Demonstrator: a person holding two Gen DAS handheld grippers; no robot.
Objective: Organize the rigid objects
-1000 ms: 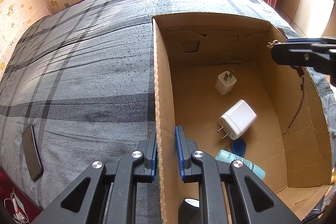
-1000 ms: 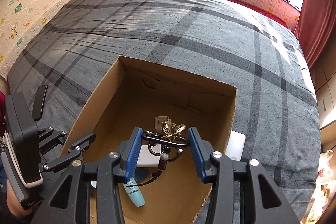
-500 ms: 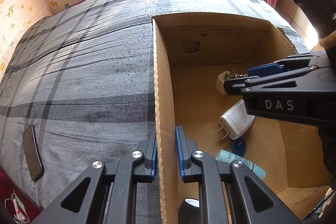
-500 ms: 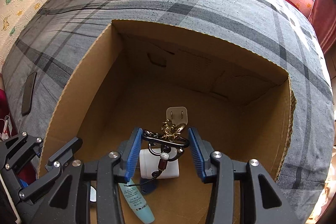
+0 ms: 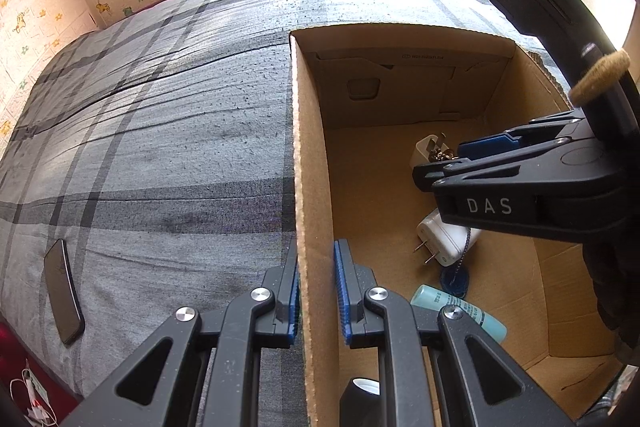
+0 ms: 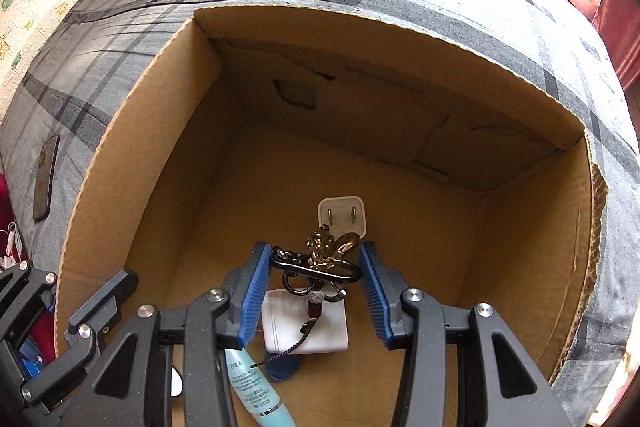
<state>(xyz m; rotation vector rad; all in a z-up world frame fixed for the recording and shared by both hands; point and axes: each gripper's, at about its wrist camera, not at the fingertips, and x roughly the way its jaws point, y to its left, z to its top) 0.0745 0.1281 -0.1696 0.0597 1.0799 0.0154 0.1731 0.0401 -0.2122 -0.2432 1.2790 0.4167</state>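
Two views are catalogued. Left wrist view: left gripper (image 5: 316, 291) is clamped on the near wall of the open brown cardboard box (image 5: 308, 155), steadying it. Right wrist view: right gripper (image 6: 314, 277) is closed on a black carabiner keychain with gold charm (image 6: 320, 261), its long axis spanning pad to pad, held low inside the box directly above the large white plug-in charger (image 6: 306, 325).
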